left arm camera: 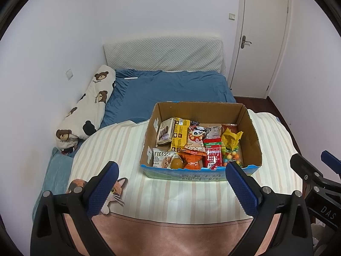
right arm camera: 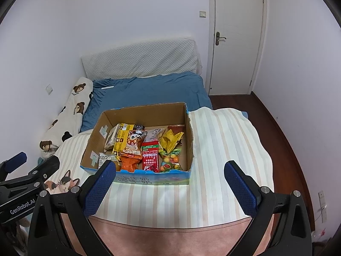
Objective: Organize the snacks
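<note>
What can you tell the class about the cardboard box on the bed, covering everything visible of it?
The cardboard box is an open-topped, shallow brown carton with no lid in view. Its outer front face is printed blue and green with white lettering, and its top edges look roughly cut. Pale tape patches show on the inner left wall. It sits flat on the striped blanket, its far edge over the blue sheet. Mixed snack packets fill the near part. Neither gripper touches it.
</note>
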Demonstrator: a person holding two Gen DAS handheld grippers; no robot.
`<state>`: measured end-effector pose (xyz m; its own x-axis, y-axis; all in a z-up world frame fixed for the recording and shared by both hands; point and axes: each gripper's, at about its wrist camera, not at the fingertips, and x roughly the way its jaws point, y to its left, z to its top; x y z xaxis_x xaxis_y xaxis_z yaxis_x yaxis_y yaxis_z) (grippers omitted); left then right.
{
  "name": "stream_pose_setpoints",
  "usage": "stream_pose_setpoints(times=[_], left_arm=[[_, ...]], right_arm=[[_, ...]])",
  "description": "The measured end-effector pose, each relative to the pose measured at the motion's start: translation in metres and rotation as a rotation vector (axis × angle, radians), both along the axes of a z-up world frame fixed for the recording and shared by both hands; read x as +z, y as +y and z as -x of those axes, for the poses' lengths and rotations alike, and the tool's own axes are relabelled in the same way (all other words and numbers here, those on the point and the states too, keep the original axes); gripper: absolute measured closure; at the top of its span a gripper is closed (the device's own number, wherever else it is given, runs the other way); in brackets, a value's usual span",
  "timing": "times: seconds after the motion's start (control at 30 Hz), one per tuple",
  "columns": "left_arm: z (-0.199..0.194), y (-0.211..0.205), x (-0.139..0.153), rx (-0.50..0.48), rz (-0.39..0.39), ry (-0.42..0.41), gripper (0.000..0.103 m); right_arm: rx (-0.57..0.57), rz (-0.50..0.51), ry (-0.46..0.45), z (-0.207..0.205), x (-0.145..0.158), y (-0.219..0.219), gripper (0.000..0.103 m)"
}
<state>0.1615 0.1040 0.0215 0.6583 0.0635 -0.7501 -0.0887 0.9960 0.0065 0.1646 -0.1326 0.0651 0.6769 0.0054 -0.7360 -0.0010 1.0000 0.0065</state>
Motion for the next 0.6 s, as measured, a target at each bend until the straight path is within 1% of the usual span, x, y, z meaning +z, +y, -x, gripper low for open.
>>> stream_pose_setpoints(times=[0.6], left_arm=[[0.0083,-0.0022,0.0095,-0.001,-0.001,-0.027,0.0]], right_arm=[[-0.019,-0.003,-0.008,0.0027,0.004,-0.0027,0.0]])
